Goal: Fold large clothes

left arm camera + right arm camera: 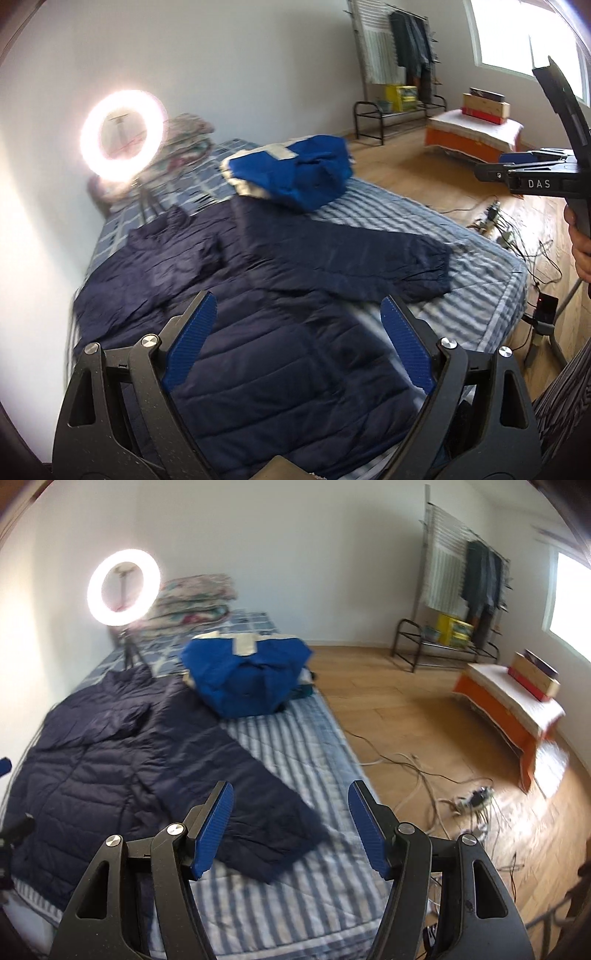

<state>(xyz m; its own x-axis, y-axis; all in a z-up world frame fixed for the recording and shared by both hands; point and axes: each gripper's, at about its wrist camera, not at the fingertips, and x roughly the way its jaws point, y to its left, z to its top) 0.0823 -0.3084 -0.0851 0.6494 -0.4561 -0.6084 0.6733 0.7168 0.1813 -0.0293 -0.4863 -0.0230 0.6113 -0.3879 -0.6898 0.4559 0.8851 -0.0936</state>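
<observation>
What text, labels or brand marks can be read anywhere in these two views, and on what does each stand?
"DAS": white letters on the black body of the right tool, seen in the left wrist view.
Yellow box under the clothes rack: printed, but too blurred to read.
Red and tan boxes on the low bench: no legible print.
Right wrist view: nothing readable.

This is a bedroom in a home. A bed point(295, 775) with a blue striped cover stands by a white wall. Folded blankets point(195, 598) are stacked at the far end of the bed, and a bright ring lamp point(123, 585) stands near them. Past the bed, clothes hang on a rack point(476, 576) by the window point(569, 605). A wood floor point(406, 709) with loose cables point(424, 775) lies beside the bed.
</observation>
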